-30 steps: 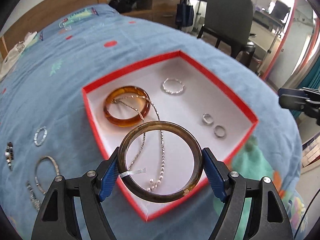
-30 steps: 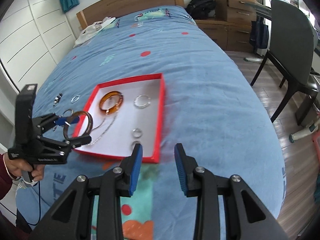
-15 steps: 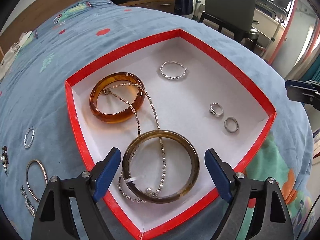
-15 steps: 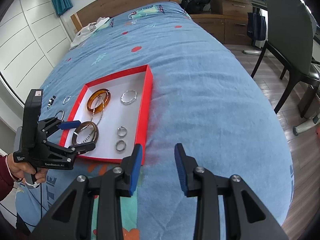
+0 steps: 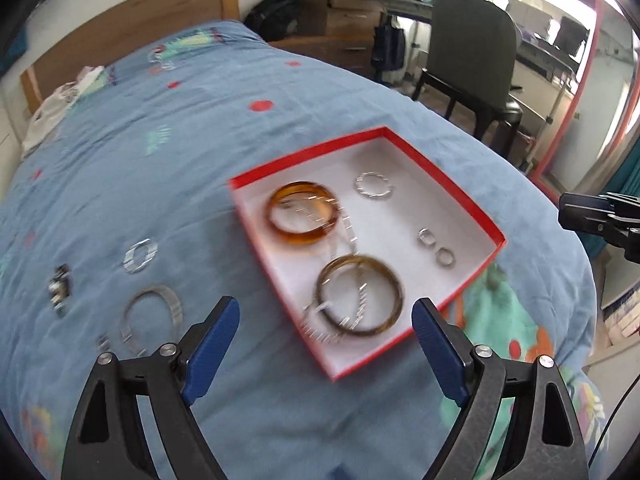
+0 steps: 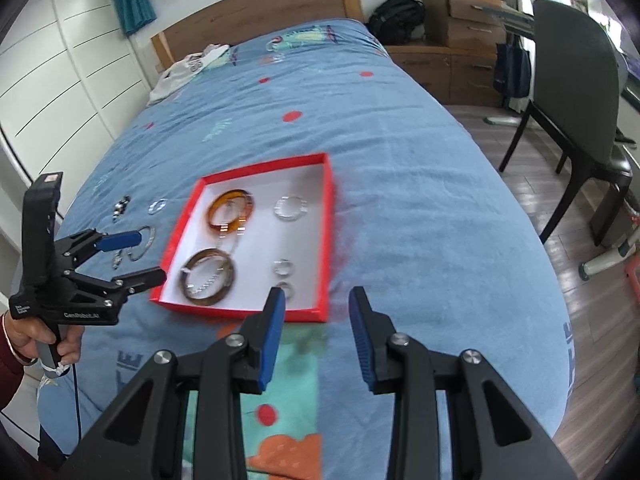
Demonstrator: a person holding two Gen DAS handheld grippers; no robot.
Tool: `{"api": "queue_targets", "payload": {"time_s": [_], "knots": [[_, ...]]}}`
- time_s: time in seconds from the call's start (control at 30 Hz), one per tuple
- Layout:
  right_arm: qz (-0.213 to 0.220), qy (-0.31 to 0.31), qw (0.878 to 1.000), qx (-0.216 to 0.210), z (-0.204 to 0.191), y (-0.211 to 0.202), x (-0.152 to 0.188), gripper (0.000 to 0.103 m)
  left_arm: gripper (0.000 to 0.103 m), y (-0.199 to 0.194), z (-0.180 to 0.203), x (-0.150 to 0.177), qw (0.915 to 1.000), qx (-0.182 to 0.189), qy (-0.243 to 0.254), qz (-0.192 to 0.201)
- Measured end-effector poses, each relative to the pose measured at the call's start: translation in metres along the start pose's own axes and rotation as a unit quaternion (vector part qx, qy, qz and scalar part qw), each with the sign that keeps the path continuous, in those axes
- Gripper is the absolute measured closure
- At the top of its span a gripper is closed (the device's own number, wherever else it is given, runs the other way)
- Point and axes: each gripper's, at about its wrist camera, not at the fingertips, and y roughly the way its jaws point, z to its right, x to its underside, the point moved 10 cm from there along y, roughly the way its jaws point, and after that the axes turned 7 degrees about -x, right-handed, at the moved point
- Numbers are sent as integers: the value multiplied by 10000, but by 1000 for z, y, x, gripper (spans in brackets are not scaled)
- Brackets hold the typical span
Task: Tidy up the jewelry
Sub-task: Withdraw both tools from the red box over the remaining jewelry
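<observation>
1. Left wrist view: my left hand-held gripper is spread wide with nothing between its blue pads. It hangs over the blue bed, just short of the near corner of the red box.
2. The dark brown bangle lies flat inside the box at that near corner, ahead of the gripper and between the lines of its 2 fingers, apart from both. A silver chain runs across it and up over the amber bangle at the far left of the box.
3. Also in the box are a thin silver bracelet near the far side and 2 small rings toward the right. This view is blurred, so fine detail is lost.
4. Loose on the bed to the left of the box are a silver bracelet, an open silver bangle and a small dark piece.
5. Right wrist view: my right hand-held gripper is partly open and holds nothing. It is over the bed, just short of the near right edge of the red box.
6. Here the dark brown bangle sits at the near left of the box, and the left hand-held gripper is spread beside that corner.
</observation>
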Motion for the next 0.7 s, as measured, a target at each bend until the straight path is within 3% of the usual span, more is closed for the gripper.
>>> {"api": "queue_targets", "payload": {"time_s": [0.37, 0.7], "knots": [[119, -531, 9982, -259, -103, -9, -6, 71, 15, -56, -116, 86, 9955, -700, -635, 28], [24, -927, 9943, -534, -180, 25, -13, 71, 15, -74, -214, 140, 9816, -1107, -1554, 1]]}}
